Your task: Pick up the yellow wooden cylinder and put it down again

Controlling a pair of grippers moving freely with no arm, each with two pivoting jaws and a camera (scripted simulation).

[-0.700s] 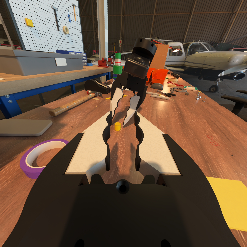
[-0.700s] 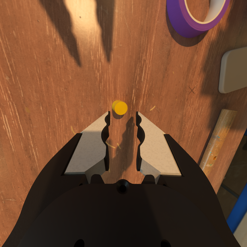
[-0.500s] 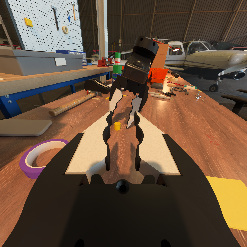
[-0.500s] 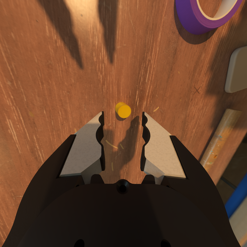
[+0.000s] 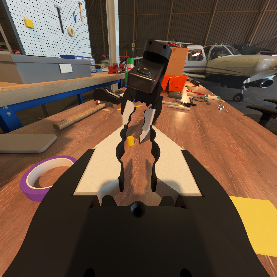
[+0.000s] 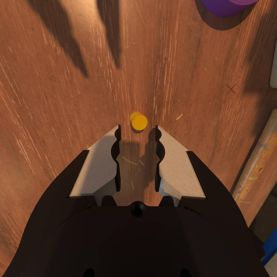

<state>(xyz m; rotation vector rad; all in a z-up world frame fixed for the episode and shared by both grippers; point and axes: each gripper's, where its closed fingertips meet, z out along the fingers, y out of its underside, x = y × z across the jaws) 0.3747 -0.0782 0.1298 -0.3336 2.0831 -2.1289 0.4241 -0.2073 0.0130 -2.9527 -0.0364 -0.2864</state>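
The yellow wooden cylinder [image 5: 130, 140] stands upright on the wooden table [image 5: 194, 142]. In the right wrist view the cylinder [image 6: 138, 121] lies just past my fingertips, centred on the gap. My right gripper [image 6: 137, 126] points down at it, open and empty. In the left wrist view the right gripper [image 5: 133, 133] hangs over the cylinder, with one finger [image 5: 146, 127] just right of it. My left gripper [image 5: 137, 127] is open and empty, low over the table, short of the cylinder.
A purple tape roll [image 5: 45, 176] lies near left, and its edge shows in the right wrist view [image 6: 227, 7]. A hammer [image 5: 82, 115], a grey pad [image 5: 25, 142] and a tape dispenser [image 5: 106, 94] lie to the left. A yellow sheet [image 5: 257, 224] lies near right, orange bins [image 5: 175, 82] farther back.
My right gripper has opened wider and come down closer to the cylinder, which now looks larger. The left gripper and the cylinder have not moved.
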